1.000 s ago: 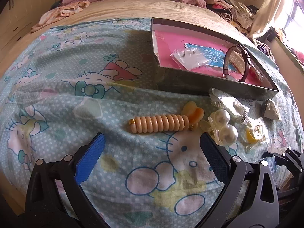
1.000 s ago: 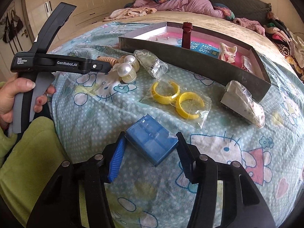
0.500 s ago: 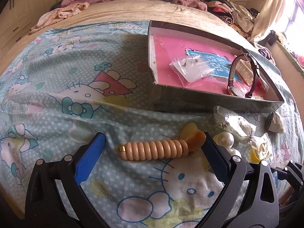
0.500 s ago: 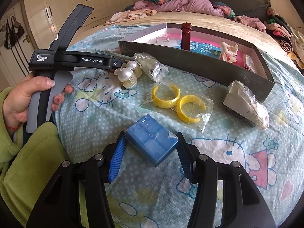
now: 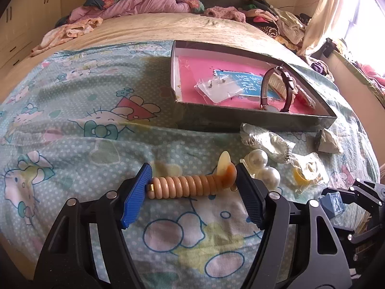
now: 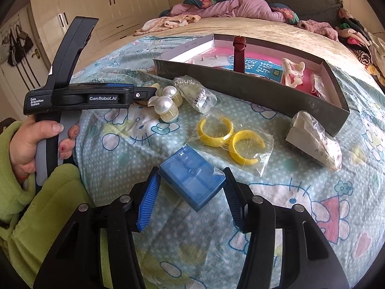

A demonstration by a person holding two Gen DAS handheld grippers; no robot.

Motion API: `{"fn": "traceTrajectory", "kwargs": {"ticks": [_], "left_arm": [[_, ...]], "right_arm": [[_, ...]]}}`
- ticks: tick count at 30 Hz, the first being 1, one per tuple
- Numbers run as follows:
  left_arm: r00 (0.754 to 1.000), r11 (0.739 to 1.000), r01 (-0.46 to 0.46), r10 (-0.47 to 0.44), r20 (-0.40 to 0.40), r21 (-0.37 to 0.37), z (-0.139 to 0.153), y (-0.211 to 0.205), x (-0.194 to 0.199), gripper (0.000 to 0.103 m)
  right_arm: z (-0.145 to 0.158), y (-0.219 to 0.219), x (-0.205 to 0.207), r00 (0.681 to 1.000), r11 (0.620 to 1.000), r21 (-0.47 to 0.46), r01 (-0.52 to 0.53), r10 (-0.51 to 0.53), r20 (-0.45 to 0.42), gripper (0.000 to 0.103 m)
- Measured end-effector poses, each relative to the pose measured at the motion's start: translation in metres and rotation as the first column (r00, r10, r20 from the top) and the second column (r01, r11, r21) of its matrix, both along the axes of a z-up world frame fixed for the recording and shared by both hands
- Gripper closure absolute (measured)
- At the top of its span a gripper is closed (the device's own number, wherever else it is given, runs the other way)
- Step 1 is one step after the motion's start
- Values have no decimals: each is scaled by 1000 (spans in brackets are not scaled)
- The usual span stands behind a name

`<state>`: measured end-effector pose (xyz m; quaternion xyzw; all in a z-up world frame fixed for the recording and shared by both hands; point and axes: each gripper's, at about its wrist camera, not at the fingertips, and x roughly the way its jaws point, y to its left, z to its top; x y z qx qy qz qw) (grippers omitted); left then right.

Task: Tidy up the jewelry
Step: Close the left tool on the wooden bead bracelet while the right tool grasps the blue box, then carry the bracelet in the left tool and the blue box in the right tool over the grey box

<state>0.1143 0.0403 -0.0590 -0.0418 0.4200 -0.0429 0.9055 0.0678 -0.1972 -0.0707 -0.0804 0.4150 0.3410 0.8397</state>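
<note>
While the spread left gripper [image 5: 192, 183] brackets it, the beaded hair clip [image 5: 190, 186] lies crosswise between its fingertips.

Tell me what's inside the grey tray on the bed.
In the grey tray, on a pink liner: a bag of stud earrings, a maroon-strapped watch, a cream hair claw and another small bag. The near wall hides the floor behind it.

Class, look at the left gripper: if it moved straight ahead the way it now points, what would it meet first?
The left gripper would probably first meet the beige coiled bracelet, lying crosswise between its open fingers.
</note>
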Motion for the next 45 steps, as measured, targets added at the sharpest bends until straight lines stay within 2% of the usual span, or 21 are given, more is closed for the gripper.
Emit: {"fn": "traceTrajectory", "kwargs": {"ticks": [12,21,45], "left_arm": [[996,999,-11,15,92,-43,34,11,-19,40],[988,997,-38,47,148,-69,56,20,-18,40],[977,998,25,-10,211,-66,87,-8,34,40]], "right_arm": [[27,3,2,998,1000,25,-7,5,61,52],[52,-11,18,991,997,65,46,-53,122,52],[92,-49,70,955,981,114,157,-180,236,52]]}}
